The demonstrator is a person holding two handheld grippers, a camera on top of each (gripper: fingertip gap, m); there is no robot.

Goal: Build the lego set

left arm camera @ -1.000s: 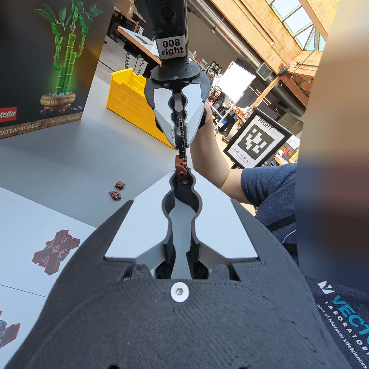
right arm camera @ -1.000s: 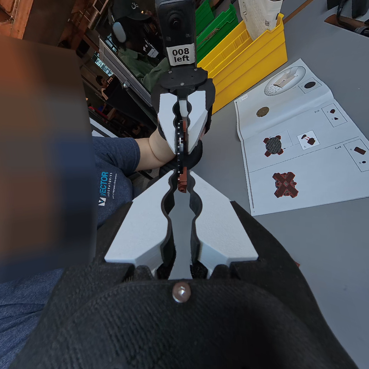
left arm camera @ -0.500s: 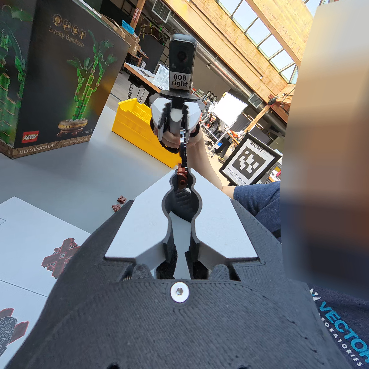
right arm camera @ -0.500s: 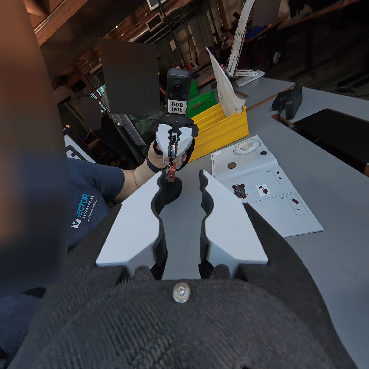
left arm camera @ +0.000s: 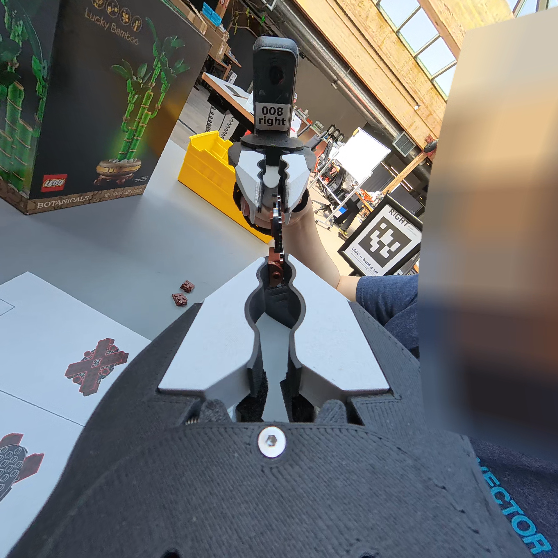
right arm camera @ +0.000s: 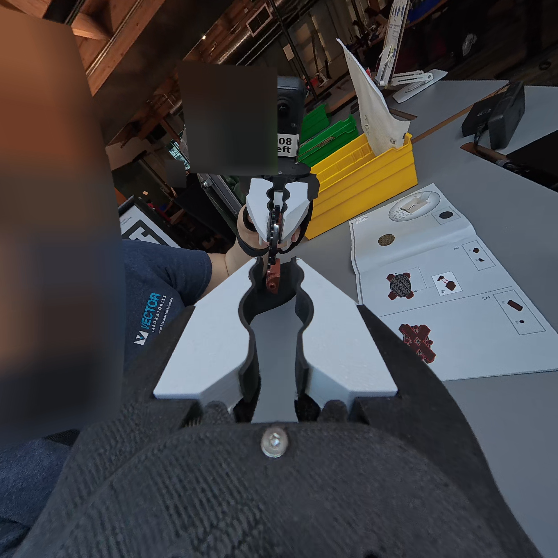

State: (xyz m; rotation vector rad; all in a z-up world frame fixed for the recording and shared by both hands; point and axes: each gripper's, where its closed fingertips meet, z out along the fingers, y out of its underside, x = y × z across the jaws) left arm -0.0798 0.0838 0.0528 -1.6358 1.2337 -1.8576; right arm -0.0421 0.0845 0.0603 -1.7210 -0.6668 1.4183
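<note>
Brown bricks — two, loose

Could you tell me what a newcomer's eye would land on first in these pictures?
The two claws facing tip to tip: the left claw pinches a black round plate with a brown brick, the right claw open around it. Behind stand a dark bamboo-picture box and a yellow bin.
</note>
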